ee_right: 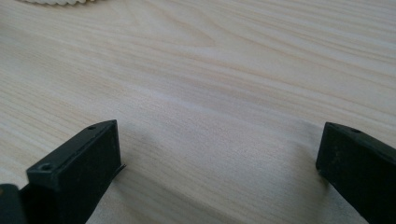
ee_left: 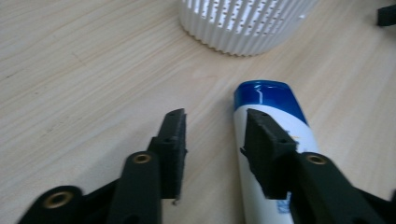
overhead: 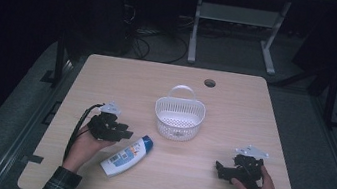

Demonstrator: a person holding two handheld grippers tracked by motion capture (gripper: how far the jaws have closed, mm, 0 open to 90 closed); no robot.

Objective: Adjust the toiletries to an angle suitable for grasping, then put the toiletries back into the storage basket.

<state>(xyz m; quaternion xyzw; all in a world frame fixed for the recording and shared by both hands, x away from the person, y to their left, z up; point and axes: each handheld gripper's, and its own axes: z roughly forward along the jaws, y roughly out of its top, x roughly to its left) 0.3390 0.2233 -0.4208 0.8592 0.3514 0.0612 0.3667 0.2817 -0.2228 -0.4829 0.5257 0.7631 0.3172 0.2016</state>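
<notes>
From above, near the middle of the table [overhead: 109, 73], a white bottle [overhead: 126, 156] with a blue cap lies on its side, its long axis running from about seven o'clock at the base to one o'clock at the cap. A white basket [overhead: 179, 118] stands just past the cap at one o'clock, apart from it. The left gripper [overhead: 122, 133] sits just beside the bottle at its ten o'clock, far nearer than the right gripper [overhead: 220, 169], which rests well apart at three o'clock.

Along the left gripper's own view, its jaws stand partly open with bare wood between them; the bottle [ee_left: 268, 107] lies under and past the one on the right, cap pointing to twelve o'clock toward the basket [ee_left: 243, 23]. To straddle the bottle the gripper would likely need to shift toward three o'clock.

Along the right gripper's view, its jaws stand wide over bare table [ee_right: 210, 84], holding nothing, with the basket's rim [ee_right: 56, 2] at eleven o'clock
</notes>
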